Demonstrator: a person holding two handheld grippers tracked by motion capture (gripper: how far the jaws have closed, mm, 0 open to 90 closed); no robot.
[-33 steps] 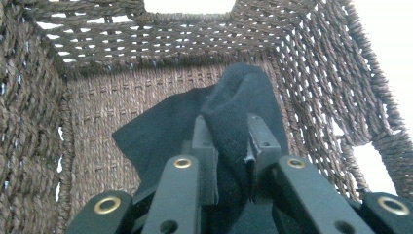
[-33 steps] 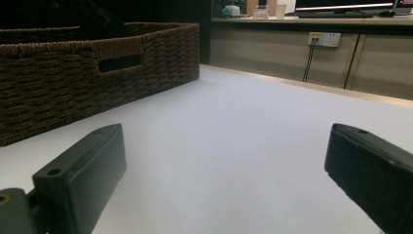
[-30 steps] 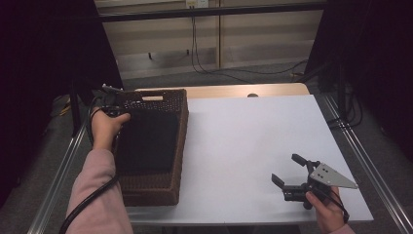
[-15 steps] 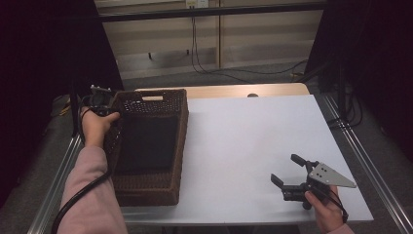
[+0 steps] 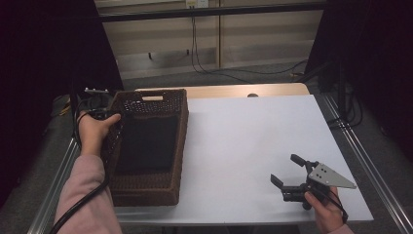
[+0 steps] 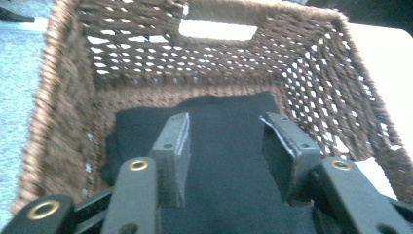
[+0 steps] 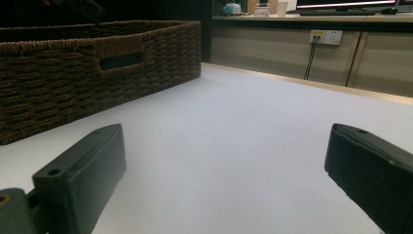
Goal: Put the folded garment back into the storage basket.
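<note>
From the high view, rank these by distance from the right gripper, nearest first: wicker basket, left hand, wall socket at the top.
Measured from the right gripper, at the table's near right:
1. Wicker basket, to its left.
2. Left hand, at the basket's far-left rim.
3. Wall socket, top centre.

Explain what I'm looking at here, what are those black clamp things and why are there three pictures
A person sits at a white table with a hand-held gripper in each hand; no robot is involved. One picture looks down from above. The other two come from cameras riding on each gripper, looking along its two black fingers. The left gripper hangs over a brown wicker basket with a dark cloth lying in it. Its fingers have just been opening, with nothing between them. The right gripper rests near the table's front edge, fingers wide apart and empty.
</note>
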